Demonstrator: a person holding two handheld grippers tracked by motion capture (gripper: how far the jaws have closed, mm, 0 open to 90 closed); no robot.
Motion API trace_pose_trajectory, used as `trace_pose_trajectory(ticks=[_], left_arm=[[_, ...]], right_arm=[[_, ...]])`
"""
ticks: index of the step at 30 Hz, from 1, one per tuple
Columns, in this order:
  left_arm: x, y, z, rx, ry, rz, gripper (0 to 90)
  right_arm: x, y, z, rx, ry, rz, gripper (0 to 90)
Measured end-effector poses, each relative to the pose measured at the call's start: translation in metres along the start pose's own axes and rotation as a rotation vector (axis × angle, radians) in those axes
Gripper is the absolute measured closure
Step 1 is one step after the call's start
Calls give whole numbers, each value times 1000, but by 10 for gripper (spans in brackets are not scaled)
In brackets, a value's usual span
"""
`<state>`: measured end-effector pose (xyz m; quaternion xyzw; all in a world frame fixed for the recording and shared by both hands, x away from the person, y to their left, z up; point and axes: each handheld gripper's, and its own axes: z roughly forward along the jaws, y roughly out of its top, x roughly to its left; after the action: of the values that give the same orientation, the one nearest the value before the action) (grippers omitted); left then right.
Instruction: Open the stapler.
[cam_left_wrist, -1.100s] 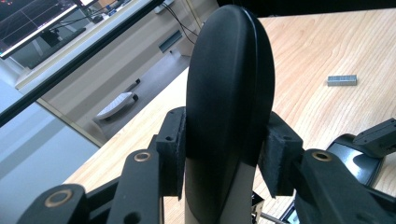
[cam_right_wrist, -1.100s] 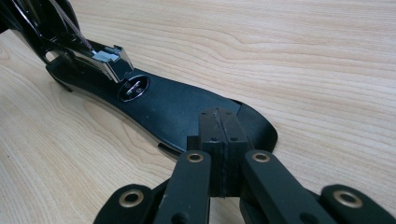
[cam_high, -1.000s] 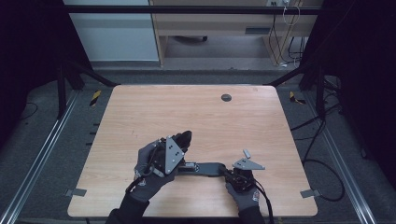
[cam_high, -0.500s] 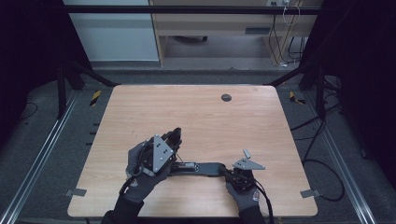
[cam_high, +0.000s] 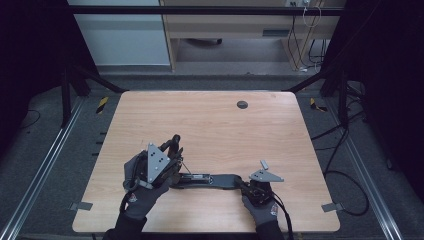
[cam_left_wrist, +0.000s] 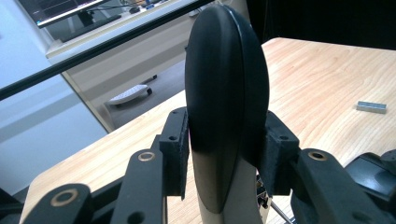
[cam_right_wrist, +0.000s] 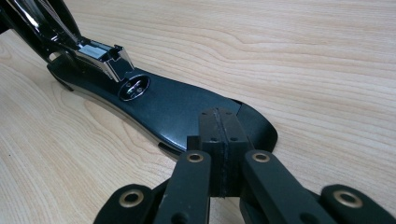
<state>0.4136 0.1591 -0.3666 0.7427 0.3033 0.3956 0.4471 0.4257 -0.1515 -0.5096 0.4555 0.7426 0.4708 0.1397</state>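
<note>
Item: black desk stapler, opened for loading, near the front edge of the wooden table (cam_high: 210, 120).

- Left gripper (cam_high: 172, 146): its jaws are set narrow and clamped on the stapler's top cover (cam_left_wrist: 226, 93), one pad on each flank. The cover is held swung up and back from the base.
- Staple channel (cam_right_wrist: 100, 53): the chrome rail is exposed at the hinge end. Whether staples lie in it cannot be told.
- Stapler base (cam_right_wrist: 177, 107): laid flat on the table, running from one gripper to the other.
- Right gripper (cam_right_wrist: 219, 126): its jaws are fully closed on nothing, with the tips set down on the base's front end, evidently to pin it.
- Strip of staples (cam_left_wrist: 371, 107): lying loose on the table, apart from the stapler.

Progress: opening is judged done. Fetching the strip, seating it and closing the cover are left.
</note>
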Motion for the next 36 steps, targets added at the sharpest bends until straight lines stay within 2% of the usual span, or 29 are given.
trace_pose_trajectory(ticks=[10,16,33,34,36], left_arm=[[10,-6,-7,0,30,-66,593],[11,-7,-8,-10,50,-78,596],[18,-12,-12,-8,62,-125,596],[22,-14,-14,2,85,-137,595],[30,-19,-17,-5,73,-179,595]], right_arm=[[0,0,0,0,1,0,900],[0,0,0,0,1,0,900],[-1,0,0,2,7,1,900],[-1,0,0,2,8,2,900],[0,0,0,3,8,1,900]])
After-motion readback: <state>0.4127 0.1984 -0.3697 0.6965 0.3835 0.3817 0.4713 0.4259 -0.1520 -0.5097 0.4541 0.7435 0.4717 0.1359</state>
